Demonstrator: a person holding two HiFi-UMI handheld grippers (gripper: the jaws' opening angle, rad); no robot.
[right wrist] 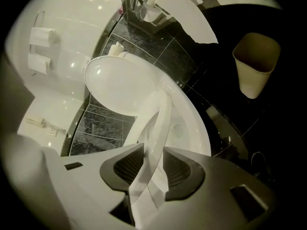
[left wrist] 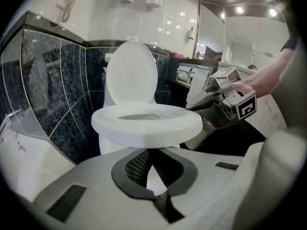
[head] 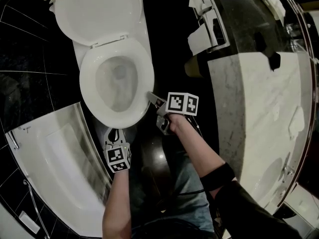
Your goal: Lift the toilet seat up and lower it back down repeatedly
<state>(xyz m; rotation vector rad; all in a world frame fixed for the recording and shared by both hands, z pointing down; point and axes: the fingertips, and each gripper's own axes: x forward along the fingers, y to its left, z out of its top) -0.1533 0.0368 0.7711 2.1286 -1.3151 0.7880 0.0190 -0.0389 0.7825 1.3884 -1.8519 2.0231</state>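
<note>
A white toilet stands with its lid [head: 97, 9] upright against the tank. The toilet seat [head: 142, 68] is raised a little off the bowl rim [right wrist: 194, 128]. My right gripper [head: 151, 96] is at the seat's right front edge. In the right gripper view the seat's rim [right wrist: 158, 119] runs between the two pads, which both rest against it. My left gripper [head: 114, 133] hangs low in front of the bowl, just below the seat's front [left wrist: 146, 123]. Its jaws stand apart with nothing between them, and only the bowl shows through the gap.
A white bathtub [head: 55, 168] lies close on the left. A marble counter [head: 259, 113] runs along the right. A tan waste bin [right wrist: 255, 61] stands on the dark floor to the right of the toilet, and a paper holder [head: 207, 24] is fixed near the counter.
</note>
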